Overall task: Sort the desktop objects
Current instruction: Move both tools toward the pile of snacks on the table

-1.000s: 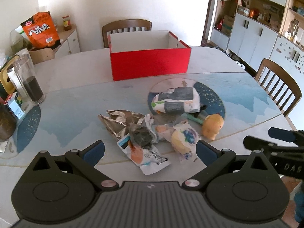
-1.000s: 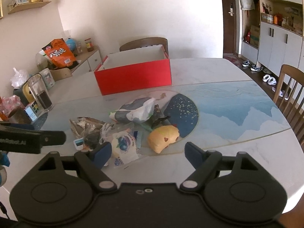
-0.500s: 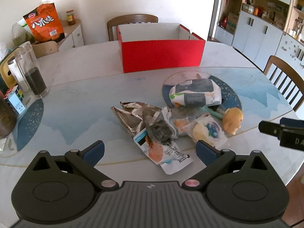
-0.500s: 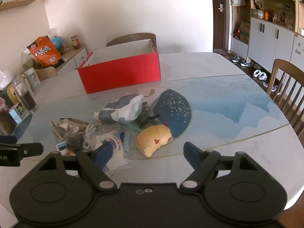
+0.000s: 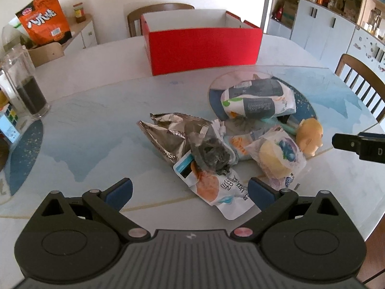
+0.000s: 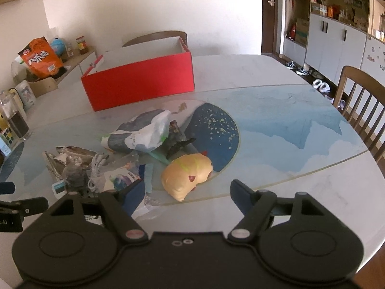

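Left gripper (image 5: 190,191), right gripper (image 6: 186,193): black bodies, blue-padded jaws, pink pivot screws.

One red box (image 5: 203,45), one yellow toy (image 6: 187,175), two chairs (image 5: 361,82).

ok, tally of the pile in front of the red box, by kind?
Snack bags and wrappers: 4: silver, grey-white, orange-white, blueberry.
Yellow toy: 1.
Clear bag of dark stuff: 1.
Total: 6; small items underneath unclear.
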The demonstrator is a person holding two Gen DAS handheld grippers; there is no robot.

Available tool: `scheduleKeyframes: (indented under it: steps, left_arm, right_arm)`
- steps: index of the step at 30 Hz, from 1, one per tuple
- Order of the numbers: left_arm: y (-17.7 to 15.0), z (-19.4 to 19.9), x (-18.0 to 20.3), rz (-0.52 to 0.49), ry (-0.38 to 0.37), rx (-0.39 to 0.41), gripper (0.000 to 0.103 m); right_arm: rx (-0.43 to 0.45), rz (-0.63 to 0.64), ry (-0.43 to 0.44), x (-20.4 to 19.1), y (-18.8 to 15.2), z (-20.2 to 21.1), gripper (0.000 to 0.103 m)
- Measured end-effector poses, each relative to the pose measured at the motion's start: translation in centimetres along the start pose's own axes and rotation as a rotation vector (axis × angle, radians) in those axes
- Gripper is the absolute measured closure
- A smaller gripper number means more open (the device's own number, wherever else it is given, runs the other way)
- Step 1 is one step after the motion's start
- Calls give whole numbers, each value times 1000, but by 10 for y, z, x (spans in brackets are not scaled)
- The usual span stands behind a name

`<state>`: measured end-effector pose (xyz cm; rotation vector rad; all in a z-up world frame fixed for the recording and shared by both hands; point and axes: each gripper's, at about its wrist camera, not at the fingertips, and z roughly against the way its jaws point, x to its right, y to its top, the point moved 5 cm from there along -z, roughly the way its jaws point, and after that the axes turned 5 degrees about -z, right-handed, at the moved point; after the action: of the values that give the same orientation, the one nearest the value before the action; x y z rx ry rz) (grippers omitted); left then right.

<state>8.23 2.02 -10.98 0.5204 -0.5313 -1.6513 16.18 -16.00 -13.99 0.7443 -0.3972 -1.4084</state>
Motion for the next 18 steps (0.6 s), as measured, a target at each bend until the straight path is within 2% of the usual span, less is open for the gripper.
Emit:
scheduleKeyframes:
  steps: [14, 18]
  left_arm:
    - [-1, -36, -6, 1, -60, -44, 4]
    - [-3, -49, -5, 12, -89, -87, 4]
  right_arm:
    - [-39, 1, -55, -7, 10, -42, 29]
    - [-57, 4, -61, -9, 12, -53, 29]
